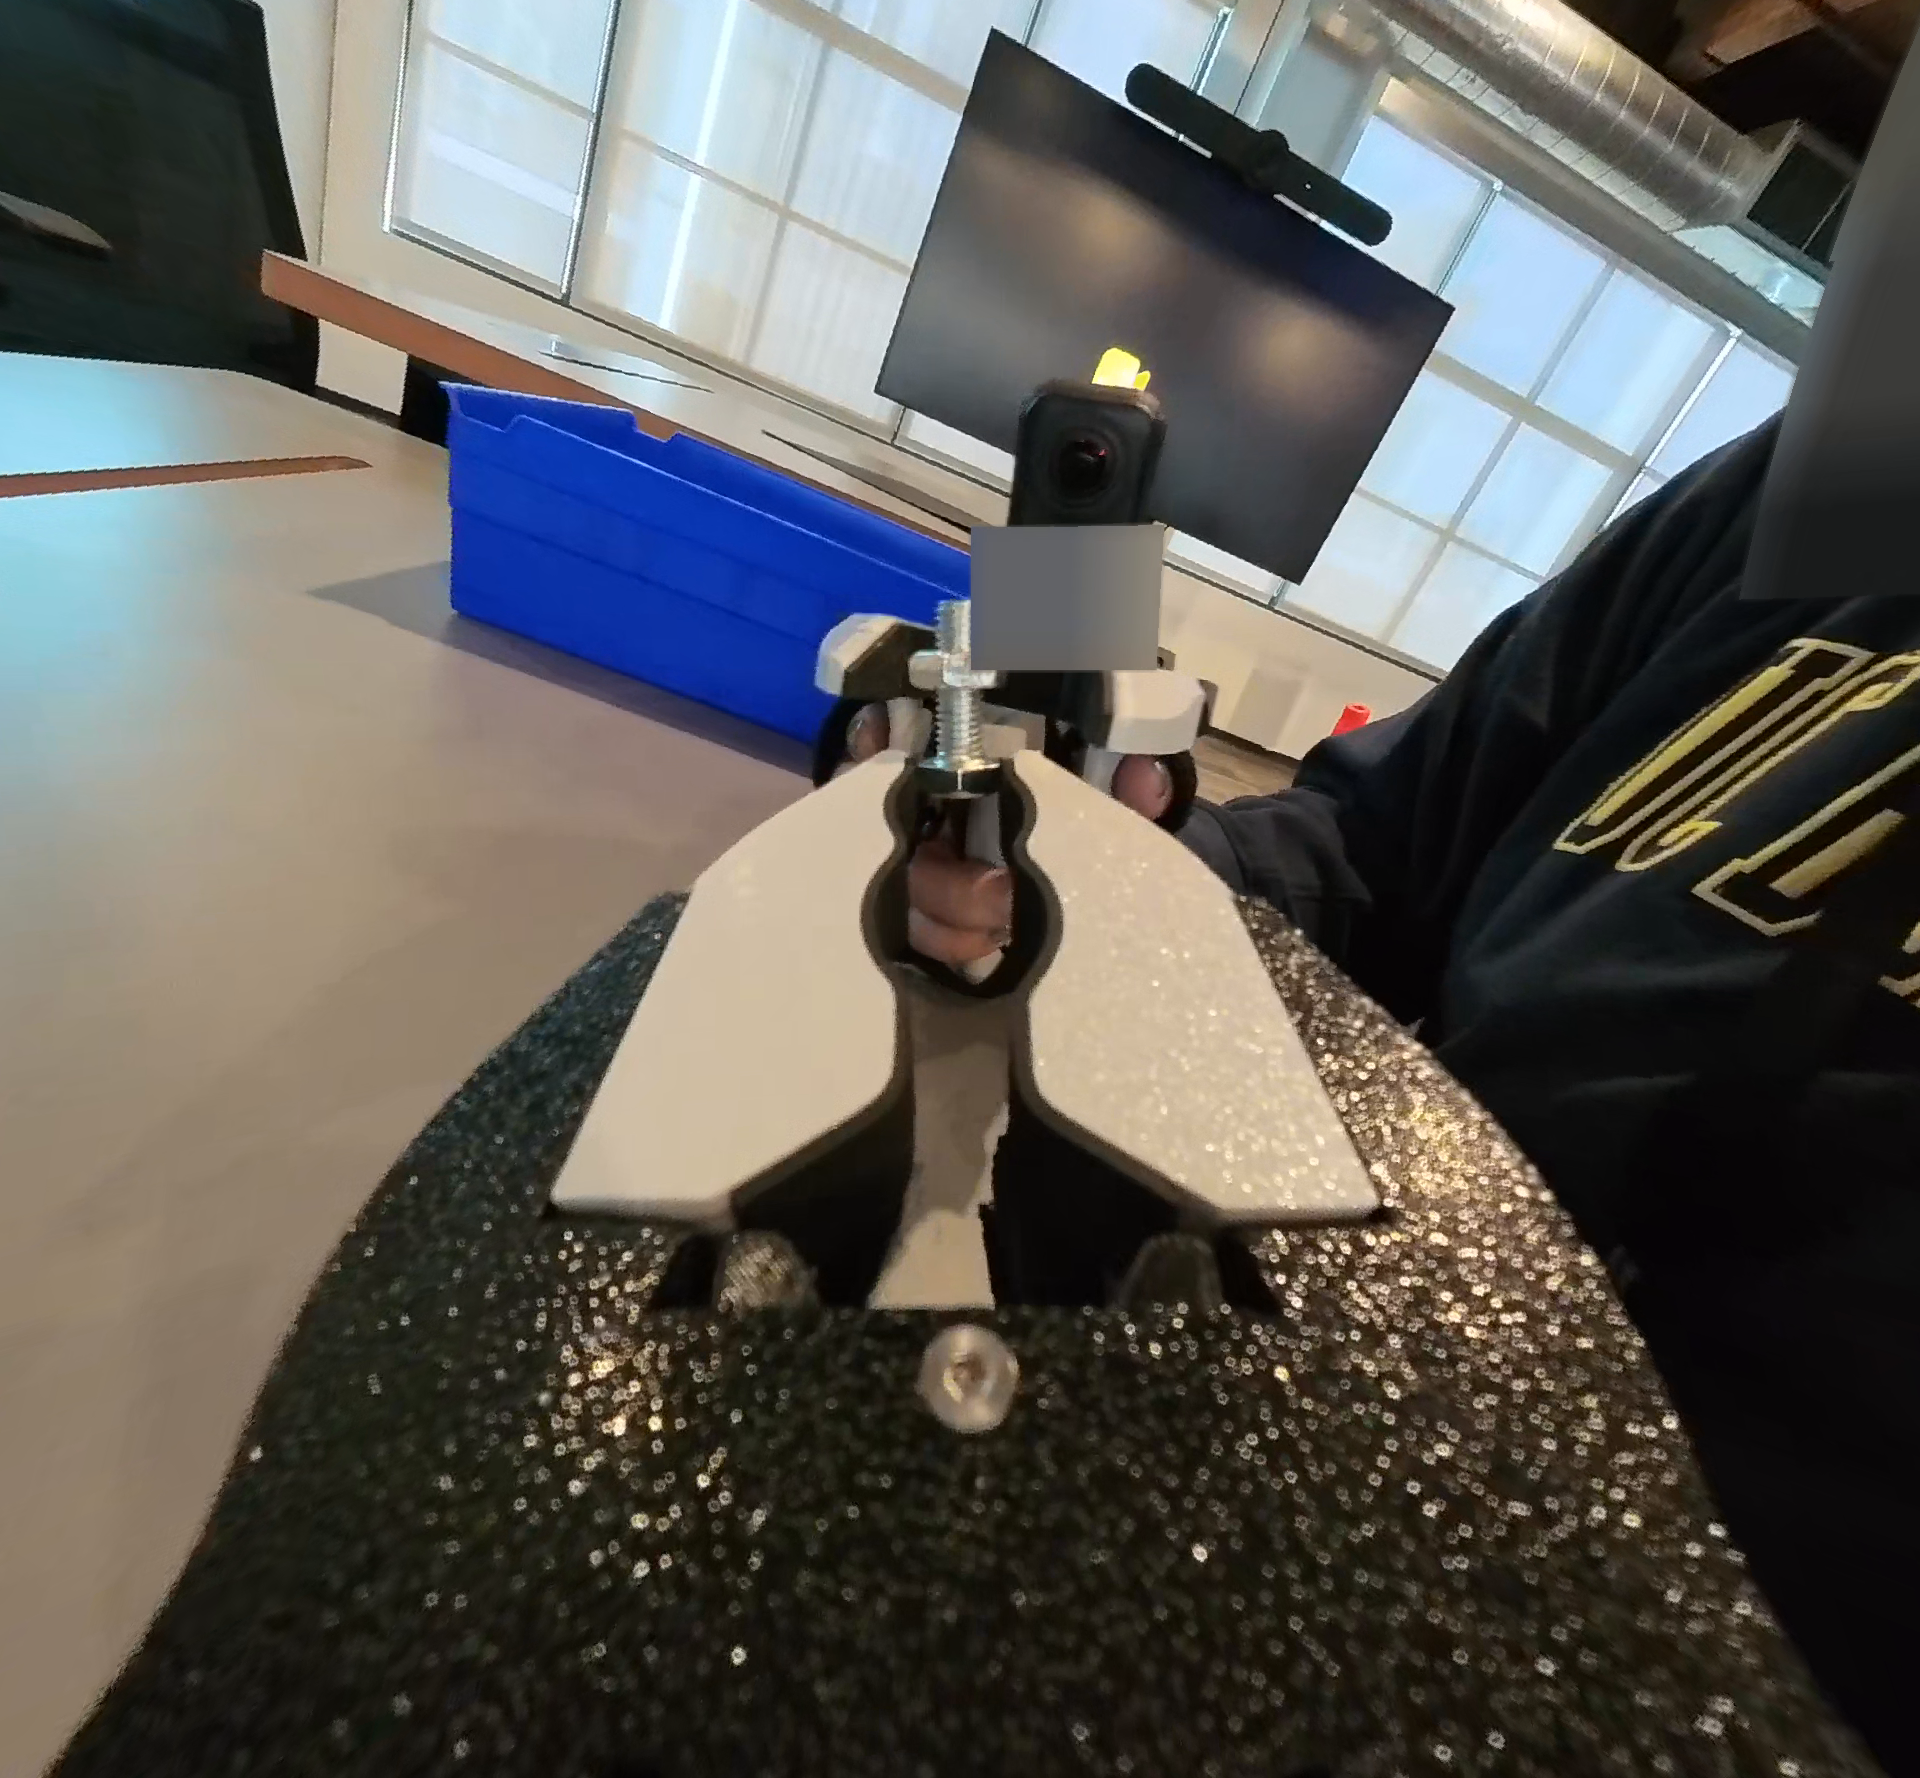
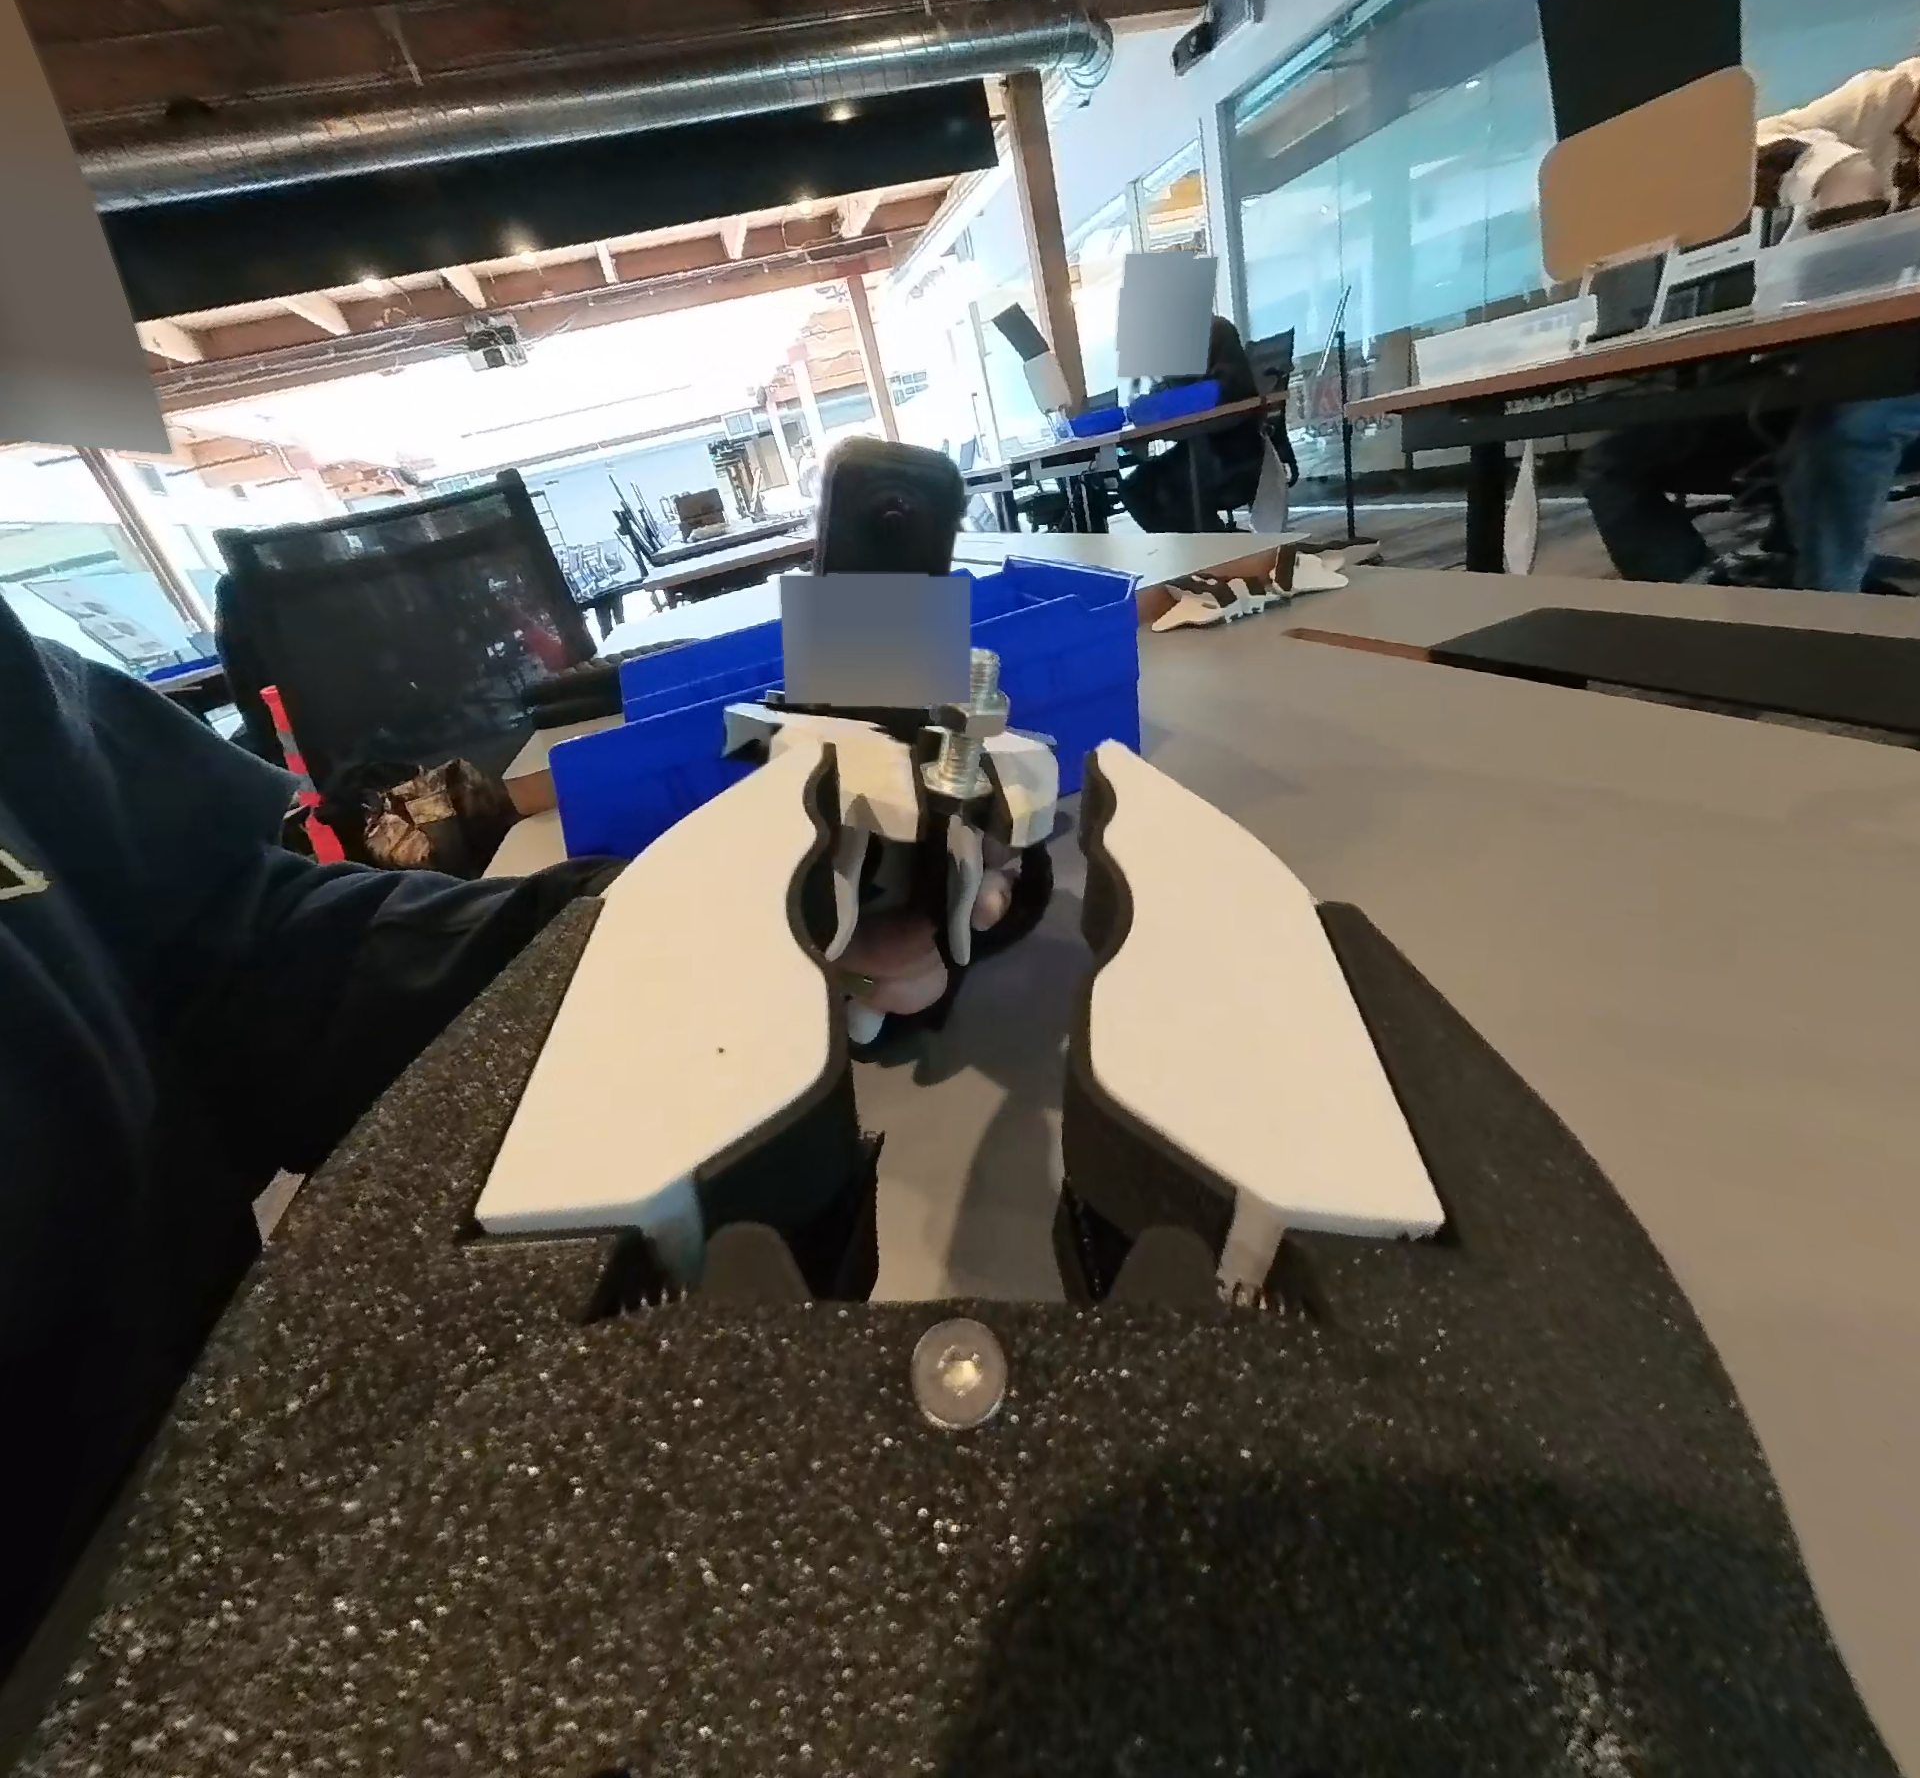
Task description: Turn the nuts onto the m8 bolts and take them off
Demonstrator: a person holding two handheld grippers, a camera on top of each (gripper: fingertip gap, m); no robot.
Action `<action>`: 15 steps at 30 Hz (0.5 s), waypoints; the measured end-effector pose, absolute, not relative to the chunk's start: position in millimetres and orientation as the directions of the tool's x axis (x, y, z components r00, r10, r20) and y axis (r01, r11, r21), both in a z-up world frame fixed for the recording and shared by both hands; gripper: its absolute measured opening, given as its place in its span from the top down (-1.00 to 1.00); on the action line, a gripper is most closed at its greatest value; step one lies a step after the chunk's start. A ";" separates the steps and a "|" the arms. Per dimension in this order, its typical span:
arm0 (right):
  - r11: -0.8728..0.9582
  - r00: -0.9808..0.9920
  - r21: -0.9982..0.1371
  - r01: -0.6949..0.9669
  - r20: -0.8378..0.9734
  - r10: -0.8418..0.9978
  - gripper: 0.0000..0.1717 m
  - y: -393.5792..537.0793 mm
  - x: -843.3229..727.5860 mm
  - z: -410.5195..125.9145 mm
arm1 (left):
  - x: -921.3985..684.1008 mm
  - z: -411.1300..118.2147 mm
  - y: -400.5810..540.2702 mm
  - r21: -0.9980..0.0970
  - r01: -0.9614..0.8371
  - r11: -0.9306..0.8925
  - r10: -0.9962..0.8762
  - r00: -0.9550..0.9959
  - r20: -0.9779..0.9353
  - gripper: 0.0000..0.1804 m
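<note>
a: where do we stand?
b: our left gripper (image 1: 954, 786) clamps the bolt (image 1: 953, 726) by its head, upright above the counter (image 1: 260, 793); the nut (image 1: 945, 663) sits mid-thread.
a: handling?
b: small, stiff, slick steel. our right gripper (image 2: 961, 793) stands wide; we'd pinch the nut's flats.

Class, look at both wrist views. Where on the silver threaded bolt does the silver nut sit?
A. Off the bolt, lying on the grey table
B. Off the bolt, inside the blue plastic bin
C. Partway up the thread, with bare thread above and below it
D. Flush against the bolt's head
C: the silver nut sits partway up the silver threaded bolt, bare thread showing above and below it, while the left hand-held gripper clamps the bolt's head.
</note>
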State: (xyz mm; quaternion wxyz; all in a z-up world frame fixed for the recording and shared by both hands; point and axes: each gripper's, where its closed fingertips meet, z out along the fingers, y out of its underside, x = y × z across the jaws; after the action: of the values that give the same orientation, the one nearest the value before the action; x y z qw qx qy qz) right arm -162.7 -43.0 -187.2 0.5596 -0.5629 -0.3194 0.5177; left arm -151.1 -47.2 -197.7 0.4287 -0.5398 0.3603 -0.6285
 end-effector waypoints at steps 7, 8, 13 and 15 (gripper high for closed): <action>-0.158 0.252 -0.965 -0.207 -0.209 0.945 0.46 -46.1 -166.5 -188.0 | -140.0 -205.8 -60.7 -0.914 0.060 -0.401 -0.912 -0.121 0.392 0.85; -0.161 0.252 -0.967 -0.200 -0.209 0.945 0.46 -46.2 -167.1 -189.1 | -138.9 -206.4 -62.2 -0.916 0.053 -0.399 -0.912 -0.126 0.390 0.85; -0.179 0.255 -0.967 -0.183 -0.223 0.941 0.56 -45.0 -167.2 -192.4 | -138.2 -203.5 -63.9 -0.918 0.074 -0.389 -0.916 -0.136 0.378 0.85; -0.184 0.246 -0.965 -0.188 -0.228 0.942 0.61 -45.6 -166.6 -191.6 | -139.0 -202.5 -63.4 -0.917 0.083 -0.390 -0.916 -0.137 0.378 0.85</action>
State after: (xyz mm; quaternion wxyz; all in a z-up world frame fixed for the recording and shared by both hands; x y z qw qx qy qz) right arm -166.6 -45.6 -191.6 0.5464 -0.5697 -0.3309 0.5170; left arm -139.0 -63.4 -202.5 0.3881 -0.5302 0.3926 -0.6435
